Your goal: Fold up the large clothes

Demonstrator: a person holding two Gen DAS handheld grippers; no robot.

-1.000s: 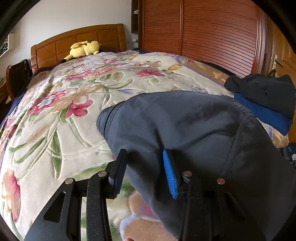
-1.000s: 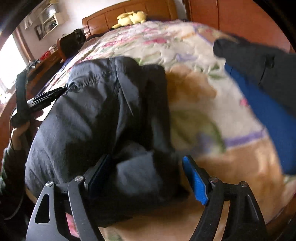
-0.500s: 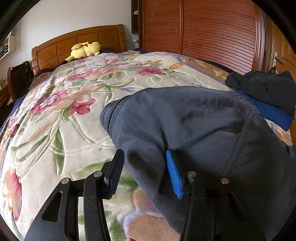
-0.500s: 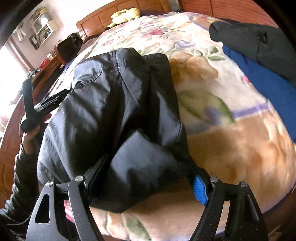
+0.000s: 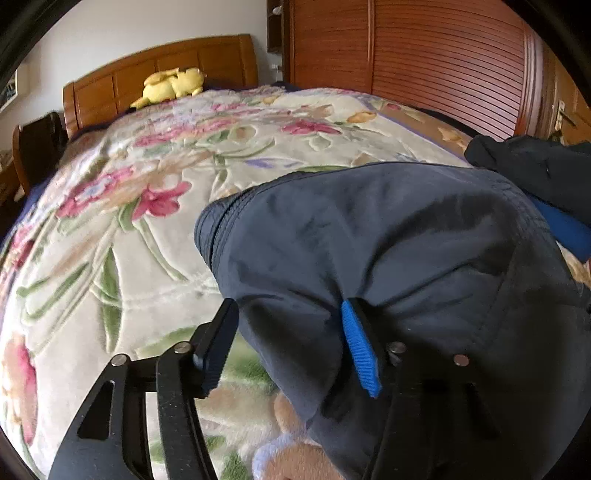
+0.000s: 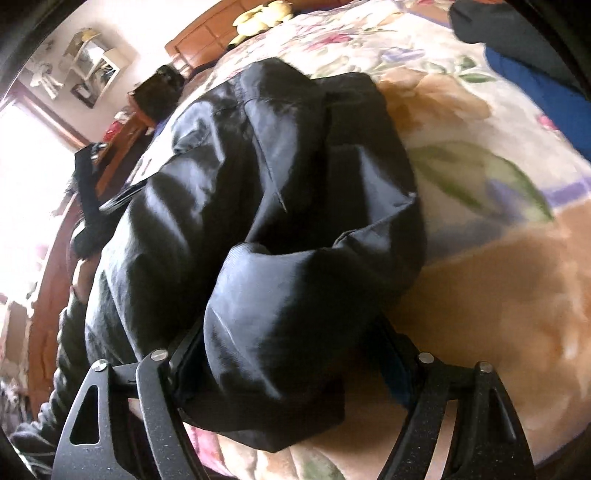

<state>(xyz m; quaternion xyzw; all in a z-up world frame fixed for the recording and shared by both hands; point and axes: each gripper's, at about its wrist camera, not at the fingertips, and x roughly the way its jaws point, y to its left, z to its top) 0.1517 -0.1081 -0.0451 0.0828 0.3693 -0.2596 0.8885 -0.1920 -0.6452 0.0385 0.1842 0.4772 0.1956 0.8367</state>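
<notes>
My bed [image 5: 155,258] wears a cream floral blanket, its wooden headboard [image 5: 162,70] against a white wall [image 5: 129,33]. A slatted wooden wardrobe [image 5: 424,55] stands on one side; on the other, glaring window light [image 6: 26,166] and a small wall shelf [image 6: 96,62]

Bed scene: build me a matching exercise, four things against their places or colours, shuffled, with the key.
Things:
1. dark garment
2. yellow plush toy
3. blue cloth
4. floral blanket

Places or colours:
A. spread over the bed, pink flowers and green leaves
B. at the wooden headboard
C. bunched between the fingers of both grippers
D. at the bed's right edge under another dark piece

Pairs: 1-C, 2-B, 3-D, 4-A
</notes>
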